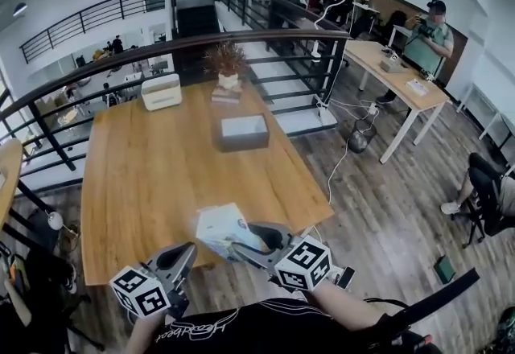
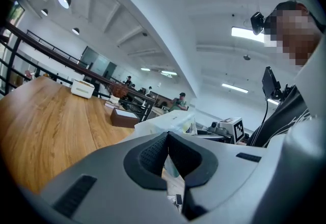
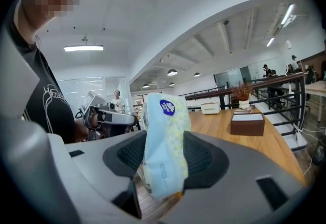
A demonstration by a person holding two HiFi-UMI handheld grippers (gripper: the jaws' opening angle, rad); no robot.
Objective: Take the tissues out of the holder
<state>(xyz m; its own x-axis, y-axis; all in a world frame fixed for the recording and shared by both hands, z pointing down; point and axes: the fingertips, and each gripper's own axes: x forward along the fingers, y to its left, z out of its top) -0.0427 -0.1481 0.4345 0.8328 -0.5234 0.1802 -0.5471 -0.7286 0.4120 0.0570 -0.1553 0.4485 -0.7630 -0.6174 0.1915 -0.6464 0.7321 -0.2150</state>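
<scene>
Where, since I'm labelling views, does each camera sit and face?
Head view: head-mounted, steeply down at the table; left gripper, right gripper, forearm show.
Left gripper view: on that gripper, along the table; torso at right.
Right gripper view: on that gripper, at its clamped pack; torso left.
Shared: all show the holder.

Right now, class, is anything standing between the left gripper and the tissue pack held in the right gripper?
Nothing visible does. The right gripper clamps the tissue pack; the left gripper, shut and empty, sits close beside it.
</scene>
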